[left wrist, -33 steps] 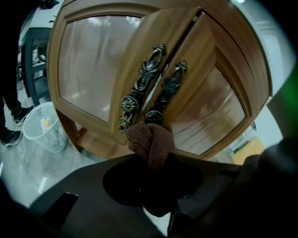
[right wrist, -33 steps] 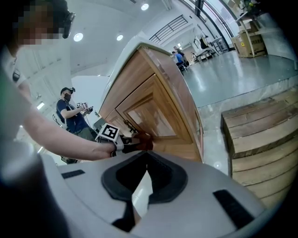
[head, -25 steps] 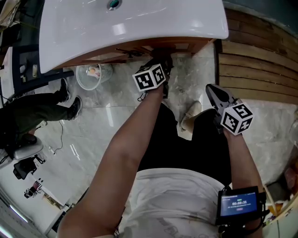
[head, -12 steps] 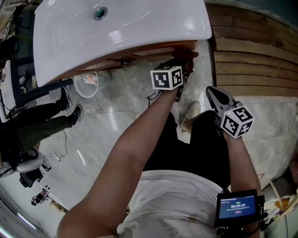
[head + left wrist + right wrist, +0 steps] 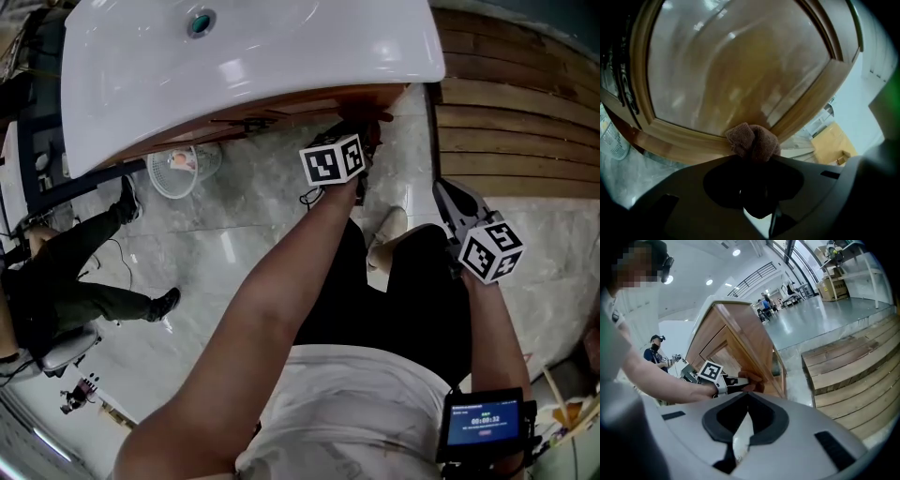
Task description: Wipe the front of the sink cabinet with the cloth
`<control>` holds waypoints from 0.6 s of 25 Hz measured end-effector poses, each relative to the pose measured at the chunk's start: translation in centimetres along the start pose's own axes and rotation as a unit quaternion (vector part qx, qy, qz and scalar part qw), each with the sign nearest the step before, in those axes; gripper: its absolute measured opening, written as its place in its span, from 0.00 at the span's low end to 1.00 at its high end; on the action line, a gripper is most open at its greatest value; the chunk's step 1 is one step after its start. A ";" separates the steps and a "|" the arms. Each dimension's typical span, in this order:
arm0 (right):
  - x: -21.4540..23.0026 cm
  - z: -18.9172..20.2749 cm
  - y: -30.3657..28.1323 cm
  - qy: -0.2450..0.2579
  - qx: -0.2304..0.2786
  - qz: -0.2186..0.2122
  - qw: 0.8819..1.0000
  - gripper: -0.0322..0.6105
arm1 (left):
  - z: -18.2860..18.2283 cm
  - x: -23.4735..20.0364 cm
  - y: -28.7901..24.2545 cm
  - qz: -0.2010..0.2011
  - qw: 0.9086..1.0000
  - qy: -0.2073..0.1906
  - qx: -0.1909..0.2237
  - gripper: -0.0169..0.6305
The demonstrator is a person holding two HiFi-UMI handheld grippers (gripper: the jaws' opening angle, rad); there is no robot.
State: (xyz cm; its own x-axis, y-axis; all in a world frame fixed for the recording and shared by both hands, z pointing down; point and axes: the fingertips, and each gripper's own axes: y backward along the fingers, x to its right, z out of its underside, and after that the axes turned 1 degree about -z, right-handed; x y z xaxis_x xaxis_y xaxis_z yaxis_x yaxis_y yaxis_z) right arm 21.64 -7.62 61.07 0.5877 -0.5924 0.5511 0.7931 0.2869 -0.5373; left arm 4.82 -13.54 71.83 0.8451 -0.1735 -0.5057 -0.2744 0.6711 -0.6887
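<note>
Head view: left gripper [image 5: 361, 129] reaches forward under the rim of the white sink [image 5: 253, 56], tips at the front of the wooden sink cabinet [image 5: 281, 101], near its right end. Right gripper [image 5: 448, 195] hangs back to the right, well apart from the cabinet, over the marble floor [image 5: 234, 244] beside the wooden decking [image 5: 516, 141].

Left gripper view: jaws clamped on a bunched brown cloth [image 5: 752, 140] – the wad sticks out past the tips and sits against the bottom rail of the cabinet door frame [image 5: 684, 136], close to the panel's lower right corner. Glossy inset panel [image 5: 736, 70] fills most of the view above it.

Right gripper view: jaws pressed together with nothing between them [image 5: 746, 401]. Beyond them the left gripper [image 5: 736, 380] shows side-on with the cloth [image 5: 754, 386] at the cabinet's front edge [image 5: 754, 357].

Other bits – a seated person [image 5: 75, 291] at the far left of the head view, and a small lit screen [image 5: 483, 422] strapped on the right forearm. Can't tell from any view how hard the cloth presses on the wood.
</note>
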 end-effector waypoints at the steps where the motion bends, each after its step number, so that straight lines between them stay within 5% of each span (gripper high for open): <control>1: -0.2 0.1 -0.2 0.001 -0.002 -0.003 1.000 0.07 | -0.3 -0.8 0.6 -0.005 1.000 0.003 0.004 0.19; 11: -3.7 -0.5 -2.8 0.029 -0.012 -0.027 0.999 0.07 | -2.1 -10.3 6.6 -0.077 0.996 0.042 0.034 0.19; 15: -4.1 -0.8 -3.3 0.032 -0.011 -0.030 0.999 0.07 | -1.8 -13.4 8.2 -0.106 0.994 0.014 0.024 0.19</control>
State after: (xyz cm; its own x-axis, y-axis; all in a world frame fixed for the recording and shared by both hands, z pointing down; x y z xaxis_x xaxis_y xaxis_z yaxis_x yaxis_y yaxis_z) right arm 16.53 -6.73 60.08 0.5275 -0.6557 0.5402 0.8220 0.2334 -0.5194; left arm -9.58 -6.98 72.06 0.8679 -0.3355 -0.3664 -0.0675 0.6510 -0.7561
